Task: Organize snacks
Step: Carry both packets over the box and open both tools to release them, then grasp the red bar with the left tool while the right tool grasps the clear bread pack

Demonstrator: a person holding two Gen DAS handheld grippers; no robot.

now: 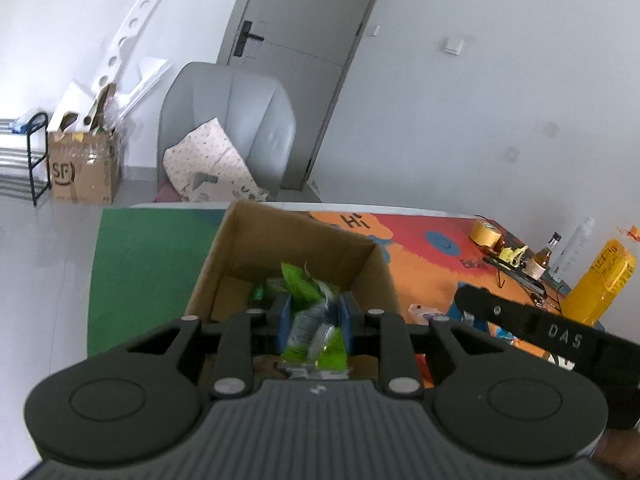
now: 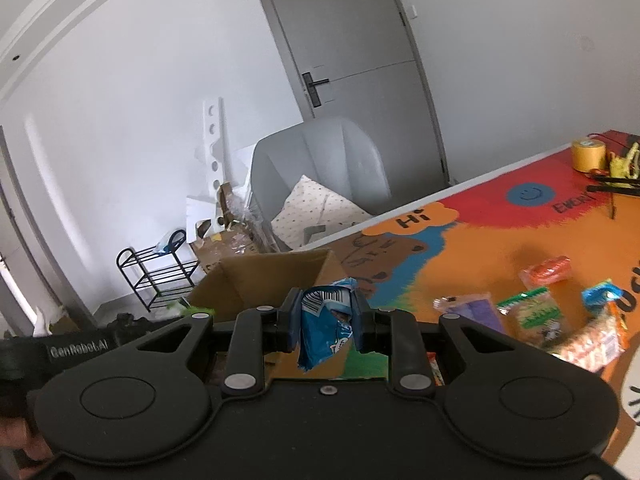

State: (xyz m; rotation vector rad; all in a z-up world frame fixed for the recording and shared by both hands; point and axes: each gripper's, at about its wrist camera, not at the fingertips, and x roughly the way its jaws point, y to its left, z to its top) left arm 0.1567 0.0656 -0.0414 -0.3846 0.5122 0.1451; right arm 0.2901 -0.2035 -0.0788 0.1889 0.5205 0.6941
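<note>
Left tool (image 1: 313,322) clamps crinkly green packet (image 1: 316,336); right tool (image 2: 326,322) clamps glossy blue packet (image 2: 322,330).

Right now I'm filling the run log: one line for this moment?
left gripper: shut on green packet, over cardboard box | right gripper: shut on blue packet

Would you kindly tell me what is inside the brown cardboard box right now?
Green snack packets lie inside the brown cardboard box, near its middle. The left gripper and its green-and-silver packet cover the box's near floor, so anything there is hidden.
</note>
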